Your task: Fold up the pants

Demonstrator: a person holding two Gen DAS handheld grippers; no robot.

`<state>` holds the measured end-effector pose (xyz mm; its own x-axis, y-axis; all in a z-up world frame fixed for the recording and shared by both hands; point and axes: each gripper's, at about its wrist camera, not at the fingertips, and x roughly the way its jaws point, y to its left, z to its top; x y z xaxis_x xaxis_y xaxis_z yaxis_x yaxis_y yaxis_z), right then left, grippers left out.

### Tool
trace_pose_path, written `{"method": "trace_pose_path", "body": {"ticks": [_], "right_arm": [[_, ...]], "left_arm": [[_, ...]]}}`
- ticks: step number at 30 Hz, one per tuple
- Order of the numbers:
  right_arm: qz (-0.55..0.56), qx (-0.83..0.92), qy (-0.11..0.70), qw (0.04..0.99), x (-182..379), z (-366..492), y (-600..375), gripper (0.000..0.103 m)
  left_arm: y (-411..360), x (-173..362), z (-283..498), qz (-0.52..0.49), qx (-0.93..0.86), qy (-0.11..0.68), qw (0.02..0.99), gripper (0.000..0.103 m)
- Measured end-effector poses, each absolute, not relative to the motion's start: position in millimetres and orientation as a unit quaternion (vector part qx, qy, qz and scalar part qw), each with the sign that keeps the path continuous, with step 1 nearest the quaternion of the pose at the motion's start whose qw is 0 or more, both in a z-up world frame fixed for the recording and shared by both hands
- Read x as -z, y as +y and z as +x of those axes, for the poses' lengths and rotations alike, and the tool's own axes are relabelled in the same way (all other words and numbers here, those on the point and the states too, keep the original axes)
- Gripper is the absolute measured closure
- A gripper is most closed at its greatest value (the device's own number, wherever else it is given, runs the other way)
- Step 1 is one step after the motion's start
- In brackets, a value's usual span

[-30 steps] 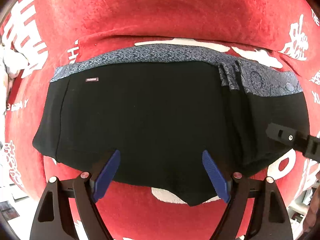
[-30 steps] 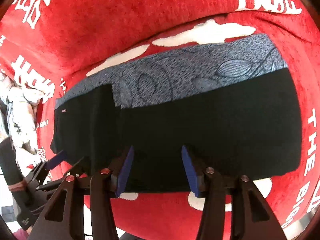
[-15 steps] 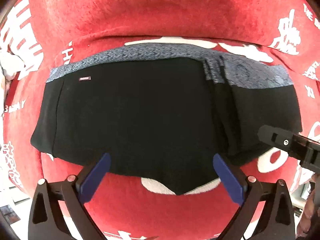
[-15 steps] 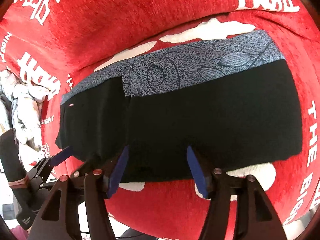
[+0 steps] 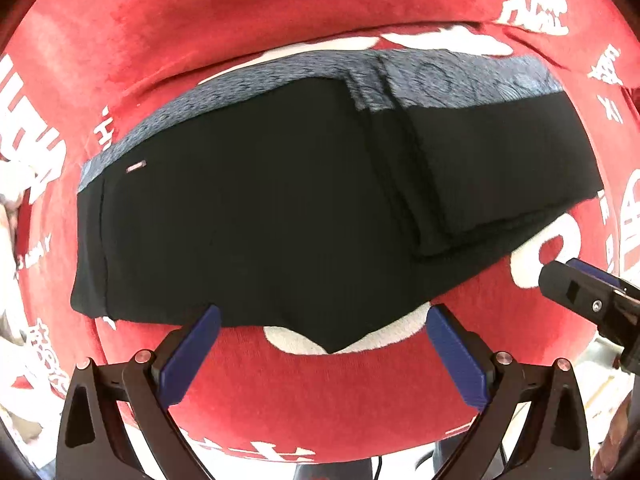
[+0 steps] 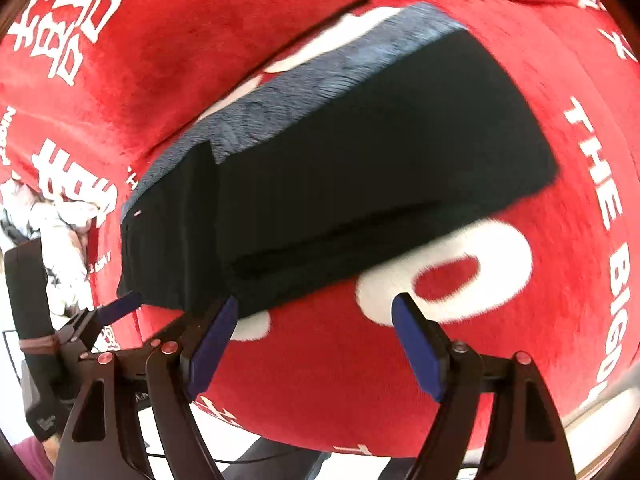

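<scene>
Black pants (image 5: pixel 280 208) with a grey patterned waistband (image 5: pixel 460 80) lie folded flat on a red plush surface (image 5: pixel 320 392). My left gripper (image 5: pixel 320 316) hovers just off the garment's near edge, jaws wide open, nothing between the blue pads. In the right wrist view the same pants (image 6: pixel 360 168) stretch from left to upper right. My right gripper (image 6: pixel 316 304) stands near their front edge with its jaws opening and only red plush between them. Its left pad (image 6: pixel 212 336) sits close to the cloth's edge. Each gripper shows at the edge of the other's view.
The red plush cover bears large white lettering (image 6: pixel 440 280) and rises into a back cushion (image 5: pixel 280 12) behind the pants. A pile of pale laundry (image 6: pixel 52 220) lies at the left. A dark-sleeved arm (image 6: pixel 28 292) holds the left gripper (image 6: pixel 120 306).
Both grippers let go of the pants' near edge, opened wider and drew back toward the front. The right view swung rightward and is blurred by motion.
</scene>
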<state>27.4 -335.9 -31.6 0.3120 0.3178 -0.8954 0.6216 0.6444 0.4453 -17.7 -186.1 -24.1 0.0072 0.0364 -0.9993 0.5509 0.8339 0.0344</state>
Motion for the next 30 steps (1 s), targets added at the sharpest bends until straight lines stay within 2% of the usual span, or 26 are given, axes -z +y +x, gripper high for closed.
{"method": "trace_pose_path", "body": {"ticks": [13, 30], "right_arm": [[0.428, 0.143, 0.565, 0.691, 36.2, 13.0, -343.0, 0.021], [0.333, 0.092, 0.629, 0.697, 26.3, 78.6, -297.6, 0.021]], "left_arm": [[-192.2, 26.0, -12.0, 0.218, 0.219, 0.686, 0.659, 0.0], [-106.3, 33.0, 25.7, 0.101, 0.153, 0.703, 0.687, 0.0]]}}
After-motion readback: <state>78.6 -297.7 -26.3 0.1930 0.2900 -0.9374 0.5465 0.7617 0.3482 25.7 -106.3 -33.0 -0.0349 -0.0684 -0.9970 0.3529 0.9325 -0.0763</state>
